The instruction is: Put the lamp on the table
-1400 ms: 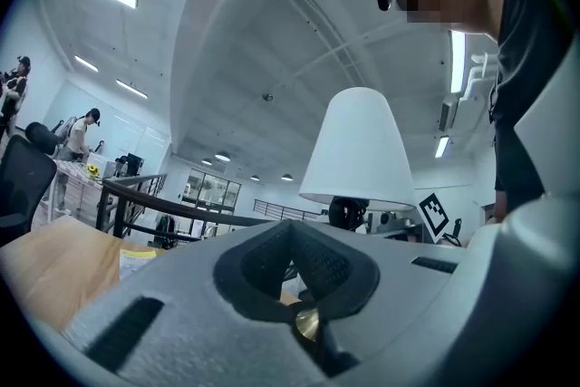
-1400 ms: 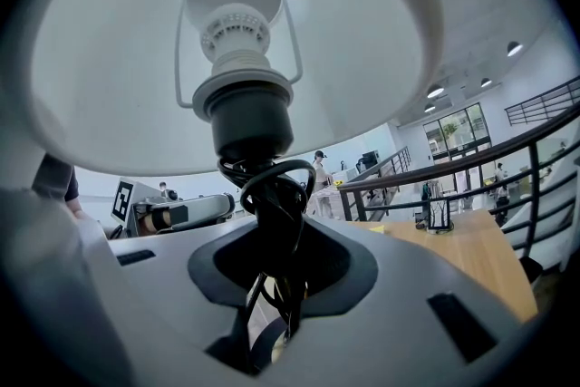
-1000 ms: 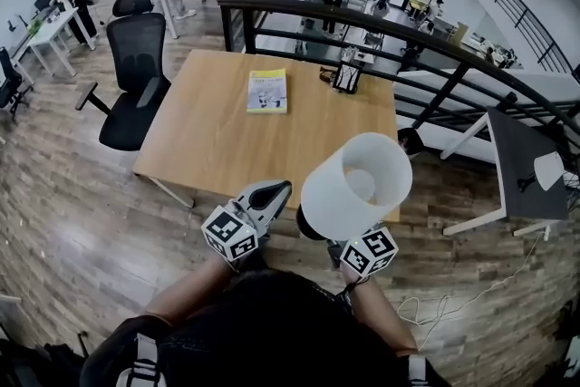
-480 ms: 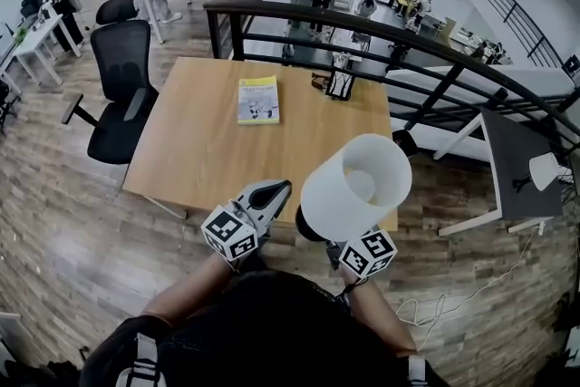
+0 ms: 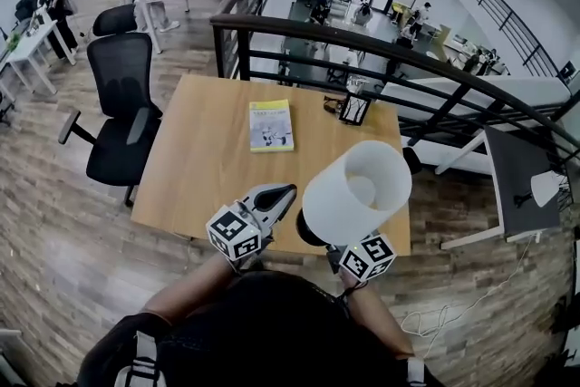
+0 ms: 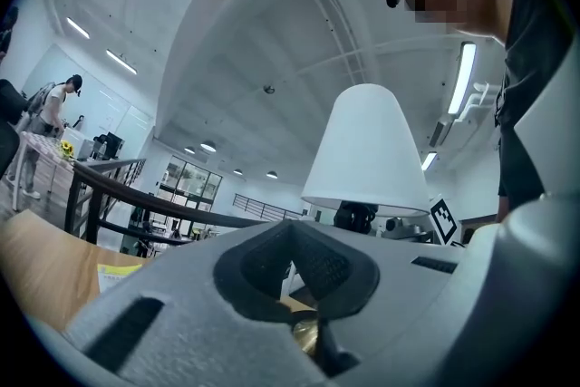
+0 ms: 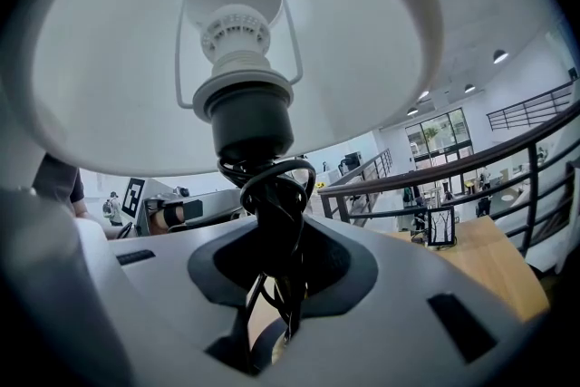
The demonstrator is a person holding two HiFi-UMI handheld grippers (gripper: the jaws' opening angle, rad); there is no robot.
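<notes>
Head view: lamp upright in right gripper, at table 5 o'clock edge. Left gripper just beside, lamp's 9 o'clock.
Left gripper view: jaws clenched, empty.
Right gripper view: jaws grasping lamp stem, cord coiled there.

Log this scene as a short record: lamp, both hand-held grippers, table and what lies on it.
lamp: white shade, upright, held above the table's near edge
right hand-held gripper: closed on the lamp below its socket
left hand-held gripper: jaws together, nothing between them
table: wooden, lamp not yet on it
on the table: yellow book, small black frame at the far edge
beside the table: black office chair, left in the head view
</notes>
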